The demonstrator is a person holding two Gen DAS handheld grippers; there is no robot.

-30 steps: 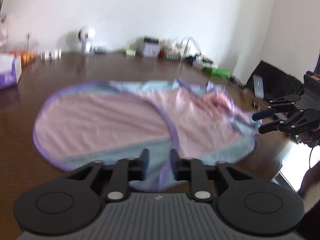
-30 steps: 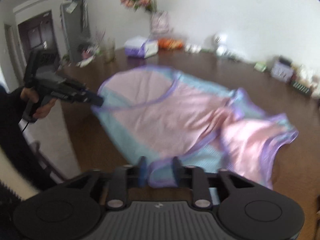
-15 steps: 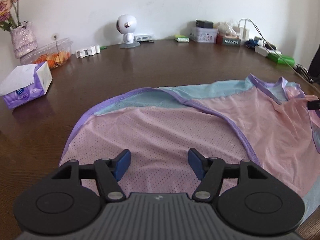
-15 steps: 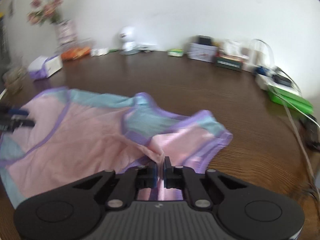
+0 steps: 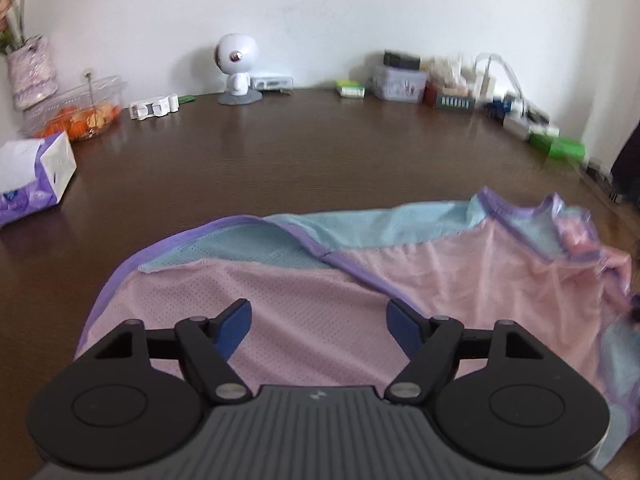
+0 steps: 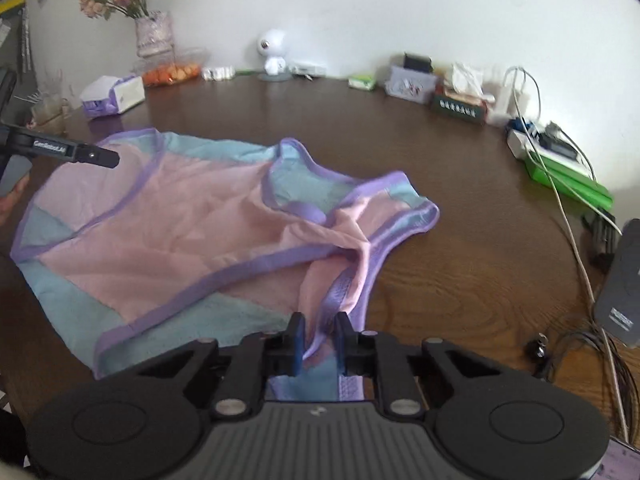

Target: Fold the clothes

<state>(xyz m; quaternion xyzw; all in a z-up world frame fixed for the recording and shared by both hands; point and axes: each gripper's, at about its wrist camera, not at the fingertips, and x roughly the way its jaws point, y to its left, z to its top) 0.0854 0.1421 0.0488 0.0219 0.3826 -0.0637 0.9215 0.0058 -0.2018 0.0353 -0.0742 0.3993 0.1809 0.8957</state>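
Observation:
A pink and light-blue mesh jersey with purple trim (image 6: 192,224) lies spread on the dark wooden table (image 6: 460,200). It also shows in the left wrist view (image 5: 320,300). My left gripper (image 5: 318,322) is open and empty, just above the jersey's left part; it shows from the side in the right wrist view (image 6: 96,156). My right gripper (image 6: 318,338) is nearly shut on a bunched fold of the jersey's near right edge, with purple trim and pink cloth between the jaws.
Along the back wall stand a vase of flowers (image 6: 154,34), a tissue box (image 5: 34,178), a fruit container (image 5: 80,112), a small white robot figure (image 5: 236,68), boxes and chargers (image 6: 460,96). Cables and a green item (image 6: 568,176) lie at the right edge.
My left gripper let go of the jersey's edge a second ago and has opened wider. My right gripper stays clamped on the cloth and has pulled back, drawing the right side up into folds.

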